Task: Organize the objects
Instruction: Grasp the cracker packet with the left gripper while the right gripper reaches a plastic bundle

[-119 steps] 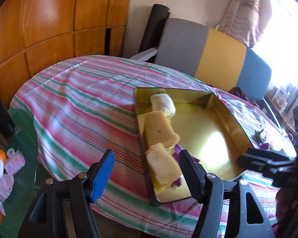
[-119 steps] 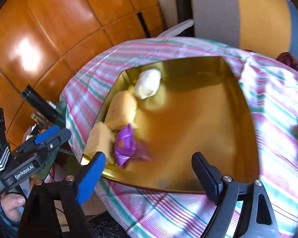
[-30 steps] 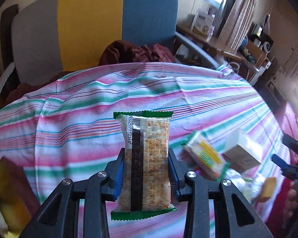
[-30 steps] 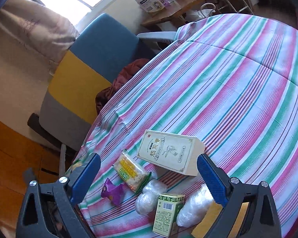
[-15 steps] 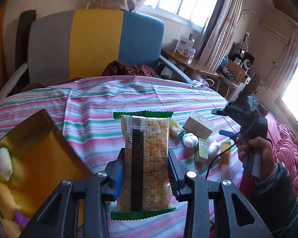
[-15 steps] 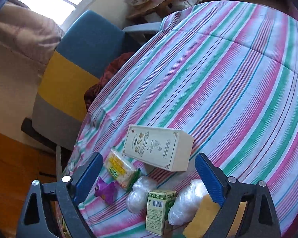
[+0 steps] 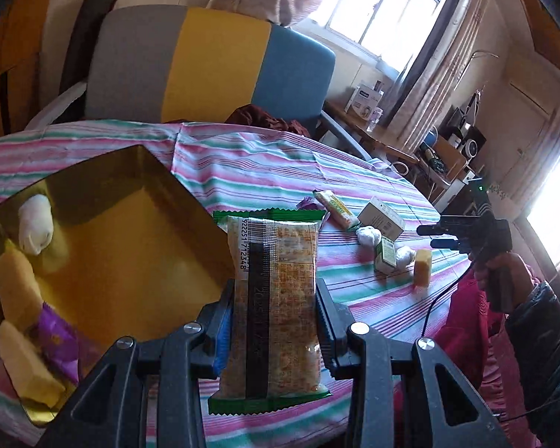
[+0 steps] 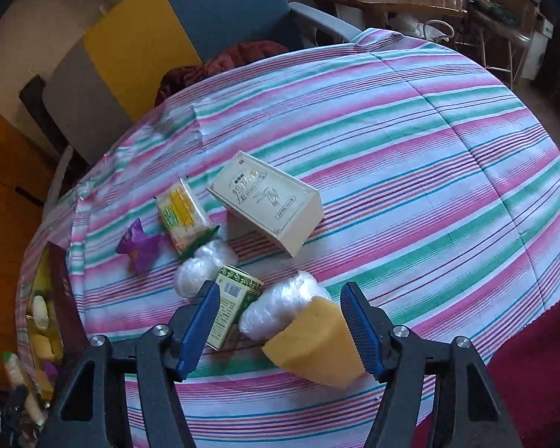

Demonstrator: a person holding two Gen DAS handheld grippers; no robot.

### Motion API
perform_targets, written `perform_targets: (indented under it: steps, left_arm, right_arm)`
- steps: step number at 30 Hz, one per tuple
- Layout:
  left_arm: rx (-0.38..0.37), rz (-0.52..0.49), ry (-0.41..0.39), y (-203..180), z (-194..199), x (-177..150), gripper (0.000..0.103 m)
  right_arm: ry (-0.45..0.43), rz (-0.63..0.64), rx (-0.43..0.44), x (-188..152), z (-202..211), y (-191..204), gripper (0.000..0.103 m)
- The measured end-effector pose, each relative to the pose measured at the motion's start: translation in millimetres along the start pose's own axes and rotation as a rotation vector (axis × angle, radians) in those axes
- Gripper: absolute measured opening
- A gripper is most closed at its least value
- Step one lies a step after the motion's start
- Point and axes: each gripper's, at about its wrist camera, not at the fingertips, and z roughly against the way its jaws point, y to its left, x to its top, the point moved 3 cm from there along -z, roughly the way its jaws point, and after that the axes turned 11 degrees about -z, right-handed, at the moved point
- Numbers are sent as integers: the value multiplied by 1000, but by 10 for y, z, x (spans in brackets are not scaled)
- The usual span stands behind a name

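My left gripper [image 7: 274,298] is shut on a green-edged cracker packet [image 7: 274,298], held upright just right of the gold tray [image 7: 130,224]. The tray holds a white bun [image 7: 35,224], yellow sponge cakes [image 7: 16,289] and a purple wrapper [image 7: 58,339]. My right gripper [image 8: 282,321] is open above the table's near edge; a yellow sponge cake [image 8: 315,343] lies between its fingers, against the right one. Close by lie a small green box [image 8: 233,304], wrapped white buns [image 8: 280,308], a cream box [image 8: 267,205], a yellow-green snack packet [image 8: 183,216] and a purple wrapper [image 8: 140,244].
The round table has a striped cloth [image 8: 410,156]. A grey, yellow and blue chair [image 7: 205,63] stands behind it with dark red cloth on the seat. A side table with boxes [image 7: 366,104] is by the window. The right gripper and hand also show in the left wrist view [image 7: 478,235].
The left gripper has carried the cracker packet closer to the tray, which now shows in full. The right gripper has come down over the yellow sponge cake and narrowed around it.
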Motion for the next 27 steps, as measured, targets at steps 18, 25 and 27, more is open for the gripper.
perform_targets:
  steps: [18,25,27]
  left_arm:
    - [18,56,0,145,114,-193,38]
    - [21,68,6,179,104,-243,38]
    - [22,69,4,178,112,-249,38]
  right_arm:
    - [224,688,-291,-226,-667,507,57]
    - [223,654,-278,-178,-681,295,69]
    - [209,655,-287,-161,-685,270,65]
